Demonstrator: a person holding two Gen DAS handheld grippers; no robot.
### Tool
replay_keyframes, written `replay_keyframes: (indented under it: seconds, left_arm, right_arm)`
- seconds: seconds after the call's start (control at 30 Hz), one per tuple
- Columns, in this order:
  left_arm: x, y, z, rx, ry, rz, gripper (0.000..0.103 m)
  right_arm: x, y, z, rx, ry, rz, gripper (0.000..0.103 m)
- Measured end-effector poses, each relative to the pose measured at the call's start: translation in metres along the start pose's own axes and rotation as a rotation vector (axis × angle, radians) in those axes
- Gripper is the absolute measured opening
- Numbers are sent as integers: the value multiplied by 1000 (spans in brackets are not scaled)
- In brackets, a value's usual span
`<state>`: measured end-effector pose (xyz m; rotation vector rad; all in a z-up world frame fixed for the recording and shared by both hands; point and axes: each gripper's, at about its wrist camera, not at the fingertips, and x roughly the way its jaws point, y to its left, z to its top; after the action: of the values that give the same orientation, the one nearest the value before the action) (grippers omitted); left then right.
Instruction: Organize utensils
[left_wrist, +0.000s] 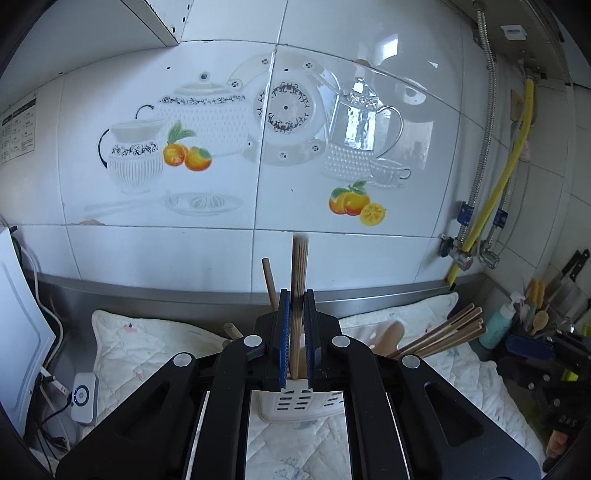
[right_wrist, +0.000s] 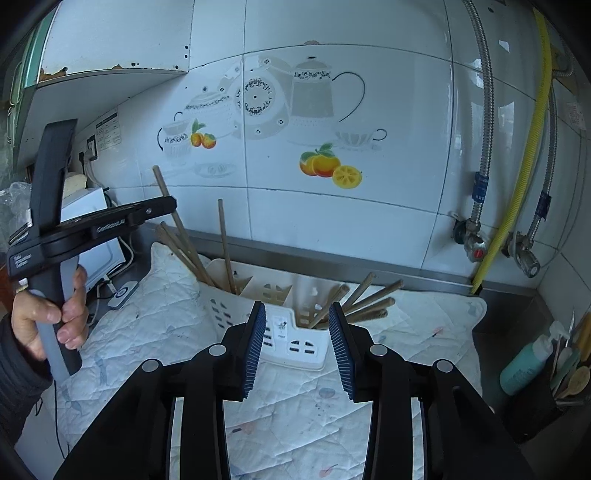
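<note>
My left gripper (left_wrist: 295, 295) is shut on a bundle of wooden chopsticks (left_wrist: 298, 266), held upright above the white slotted utensil caddy (left_wrist: 295, 406). In the right wrist view the left gripper's fingertips are hidden; only its black body (right_wrist: 110, 218) shows, over the caddy's left end. My right gripper (right_wrist: 297, 314) is open and empty, just in front of the caddy (right_wrist: 295, 343). Several chopsticks (right_wrist: 369, 299) lean out of the caddy's right compartment, and a few sticks (right_wrist: 225, 243) stand in its left compartment.
The caddy sits on a white quilted mat (right_wrist: 295, 406) on a steel counter against a tiled wall. A black holder with spoons and a teal bottle (right_wrist: 524, 369) stands at the right. Gas pipes and valves (right_wrist: 476, 243) are behind. A white appliance (right_wrist: 92, 221) and cables are at the left.
</note>
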<state>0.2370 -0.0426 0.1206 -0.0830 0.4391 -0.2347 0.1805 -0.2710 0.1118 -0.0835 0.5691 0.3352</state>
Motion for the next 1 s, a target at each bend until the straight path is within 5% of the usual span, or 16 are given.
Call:
replay_keyframes:
  seconds: [0.13, 0.2, 0.5, 0.83, 1.0]
  left_arm:
    - [-5, -2, 0, 7, -2, -8, 12]
    - [-9, -3, 0, 13, -5, -4, 26]
    - [-48, -6, -7, 24, -38, -6, 50]
    - [-96, -8, -53, 65, -30, -13, 81]
    - [-104, -7, -88, 85, 19, 9, 97]
  right_arm:
    - [-5, 5, -12, 1, -4, -5, 39]
    - [-7, 8, -18, 4, -2, -3, 42]
    - [-23, 18, -49, 51, -5, 15, 43]
    - [-39, 22, -92, 135, 10, 15, 44]
    - [-43, 24, -113, 153, 24, 3, 61]
